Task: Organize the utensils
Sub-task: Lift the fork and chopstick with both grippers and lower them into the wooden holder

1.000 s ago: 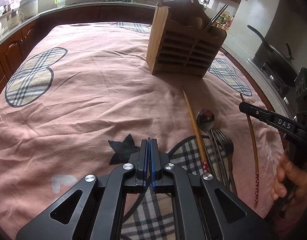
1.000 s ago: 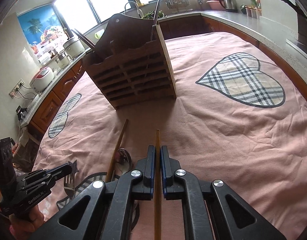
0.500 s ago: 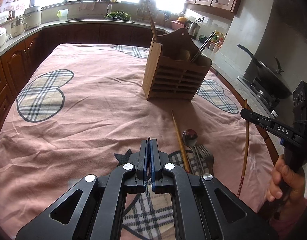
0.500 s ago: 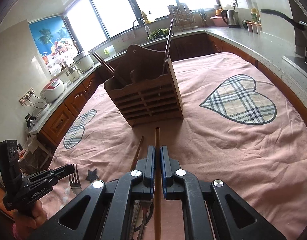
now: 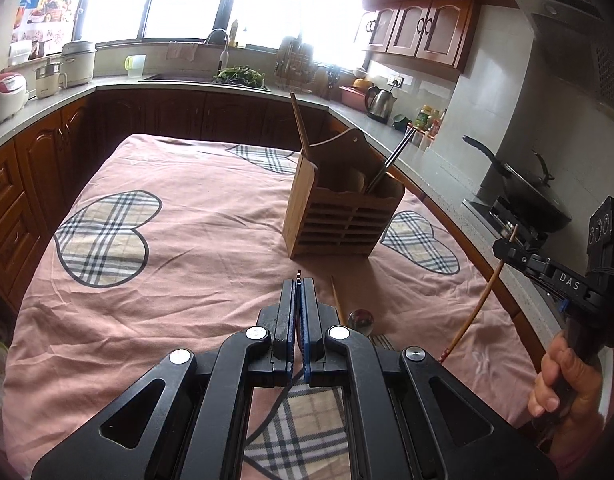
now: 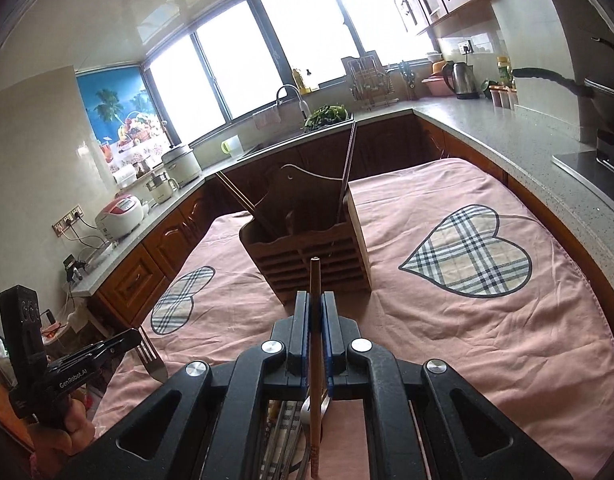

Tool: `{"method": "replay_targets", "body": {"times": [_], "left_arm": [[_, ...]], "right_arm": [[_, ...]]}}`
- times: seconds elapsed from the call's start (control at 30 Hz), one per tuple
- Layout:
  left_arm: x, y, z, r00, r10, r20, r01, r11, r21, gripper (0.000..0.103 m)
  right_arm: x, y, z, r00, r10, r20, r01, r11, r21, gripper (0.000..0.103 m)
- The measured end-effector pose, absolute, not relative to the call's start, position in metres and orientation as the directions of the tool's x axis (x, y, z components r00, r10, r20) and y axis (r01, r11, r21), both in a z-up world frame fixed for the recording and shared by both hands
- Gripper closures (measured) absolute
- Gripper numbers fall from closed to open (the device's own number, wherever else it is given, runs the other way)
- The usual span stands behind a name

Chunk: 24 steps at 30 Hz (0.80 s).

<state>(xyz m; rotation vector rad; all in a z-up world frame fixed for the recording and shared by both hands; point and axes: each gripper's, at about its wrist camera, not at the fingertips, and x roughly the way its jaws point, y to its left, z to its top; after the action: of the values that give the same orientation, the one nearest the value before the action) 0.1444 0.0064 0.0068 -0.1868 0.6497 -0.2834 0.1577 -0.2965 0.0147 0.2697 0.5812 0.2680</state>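
A wooden utensil holder [image 5: 343, 216] stands on the pink cloth, with chopsticks and a metal utensil in it; it also shows in the right wrist view [image 6: 307, 256]. My left gripper [image 5: 298, 286] is shut on a fork [image 6: 151, 356], whose tines show in the right wrist view. My right gripper [image 6: 315, 300] is shut on a wooden chopstick [image 6: 315, 320], held above the table; the chopstick also shows in the left wrist view [image 5: 479, 304]. Another chopstick [image 5: 337, 300] and a spoon [image 5: 361, 318] lie on the cloth in front of the holder.
The table is covered by a pink cloth with plaid hearts [image 5: 107, 236]. Counters surround it, with a sink [image 6: 319, 120], rice cookers [image 6: 123, 216], a kettle [image 5: 381, 102] and a wok on the stove [image 5: 523, 196].
Both grippers have risen from the table. The right lifted its chopstick off the cloth; the left lifted the fork. The holder now looks farther below and ahead.
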Motion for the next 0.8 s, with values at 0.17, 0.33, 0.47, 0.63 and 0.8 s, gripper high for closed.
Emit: {"method": "replay_targets", "body": {"times": [0.17, 0.33, 0.47, 0.63, 0.8], "left_arm": [[0.146, 0.007, 0.017, 0.779, -0.313, -0.543, 0.196, 0.944, -0.264, 0.101], [0.15, 0.007, 0.026, 0.796, -0.308, -0.521, 0.193, 0.945, -0.264, 0.101], [0.154, 0.007, 0.033, 0.809, -0.302, -0.504, 0.188, 0.946, -0.265, 0.101], [0.16, 0.009, 0.041, 0.822, -0.295, -0.487, 0.181, 0.946, -0.268, 0.101], [0.167, 0.01, 0.046, 0.831, -0.287, -0.476, 0.171, 0.947, -0.274, 0.101]], "right_arm": [[0.156, -0.3, 0.02, 0.817, 0.323, -0.477, -0.172, 0.927, 0.333, 0.098], [0.155, -0.304, 0.023, 0.825, 0.325, -0.462, -0.169, 0.923, 0.347, 0.098], [0.158, -0.308, 0.027, 0.834, 0.322, -0.449, -0.168, 0.922, 0.35, 0.098], [0.161, -0.311, 0.034, 0.845, 0.318, -0.43, -0.167, 0.921, 0.353, 0.098], [0.165, -0.313, 0.04, 0.857, 0.317, -0.407, -0.169, 0.918, 0.358, 0.098]]}}
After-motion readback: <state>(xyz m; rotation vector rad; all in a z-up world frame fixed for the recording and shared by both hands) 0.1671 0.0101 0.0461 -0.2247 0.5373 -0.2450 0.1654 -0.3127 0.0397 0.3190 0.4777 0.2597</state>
